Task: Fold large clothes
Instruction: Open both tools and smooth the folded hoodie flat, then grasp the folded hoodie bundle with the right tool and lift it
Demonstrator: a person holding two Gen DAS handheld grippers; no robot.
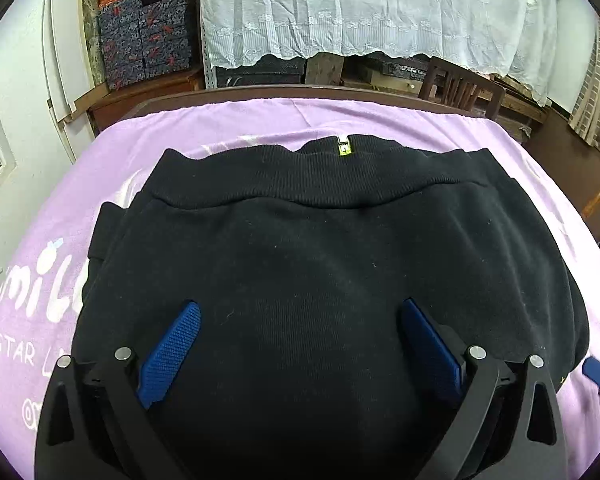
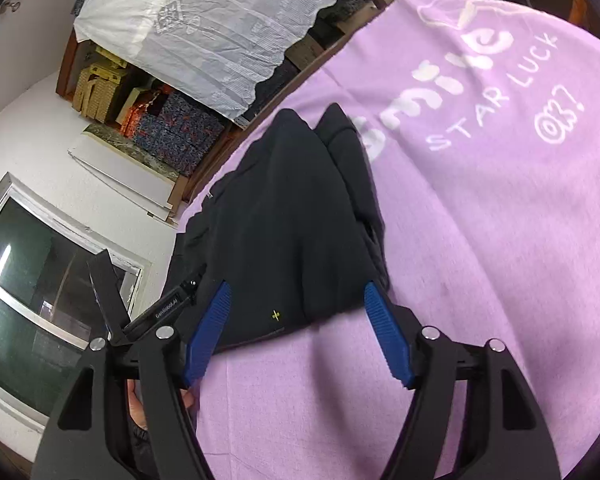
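Left wrist view looks steeply down, close over the black garment (image 1: pixel 320 260) ahead of its fingers (image 1: pixel 172 352); right wrist view, rolled, sees it from the side; both share the purple sheet (image 2: pixel 500 220).

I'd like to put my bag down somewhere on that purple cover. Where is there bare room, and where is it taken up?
The purple cover lies bare from the black garment out past the white "STAR LUCK" print, and again in the strip between the garment's ribbed hem and the wooden edge. It is crowded at the garment, where the left gripper and right gripper stand open.
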